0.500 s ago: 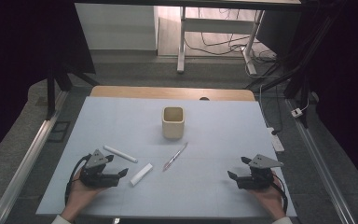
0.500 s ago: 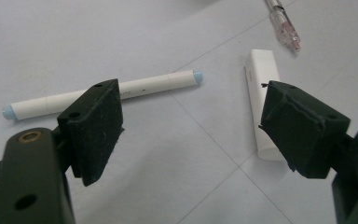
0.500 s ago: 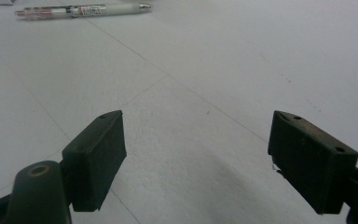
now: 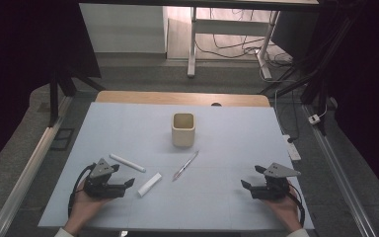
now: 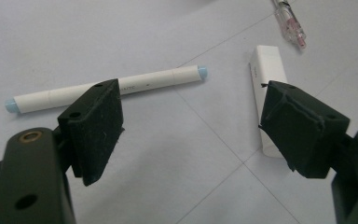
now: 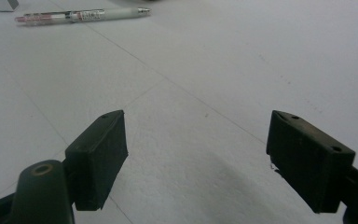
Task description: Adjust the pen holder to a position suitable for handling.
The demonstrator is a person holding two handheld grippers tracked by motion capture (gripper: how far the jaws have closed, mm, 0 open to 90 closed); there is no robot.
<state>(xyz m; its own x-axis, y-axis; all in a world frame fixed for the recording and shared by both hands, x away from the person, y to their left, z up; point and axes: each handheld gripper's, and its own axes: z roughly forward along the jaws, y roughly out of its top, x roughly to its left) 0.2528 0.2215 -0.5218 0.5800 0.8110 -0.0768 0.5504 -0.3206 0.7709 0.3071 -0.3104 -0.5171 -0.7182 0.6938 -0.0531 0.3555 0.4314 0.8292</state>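
Here the left gripper (image 4: 123,183) stands with its jaws spread wide and nothing between them, its pads touching none of the things on the table. In the left gripper view, a white marker (image 5: 107,88) with pale blue ends lies just beyond the left jaw, crosswise to it, and a small white block (image 5: 266,70) lies partly behind the right jaw; past the block shows the tip of a clear pen (image 5: 289,23). From the high view the block (image 4: 149,183) is just beside the left gripper's tips, the marker (image 4: 127,163) a little farther up, the pen (image 4: 185,165) near the middle of the pale blue mat (image 4: 237,133), and a cream square cup (image 4: 183,129) stands upright beyond it.

The right gripper (image 4: 250,183) is likewise wide open and empty, resting over bare mat well apart from the pen (image 6: 81,16).

Against the earlier frame, both hands, grippers and all four things sit in the same places.
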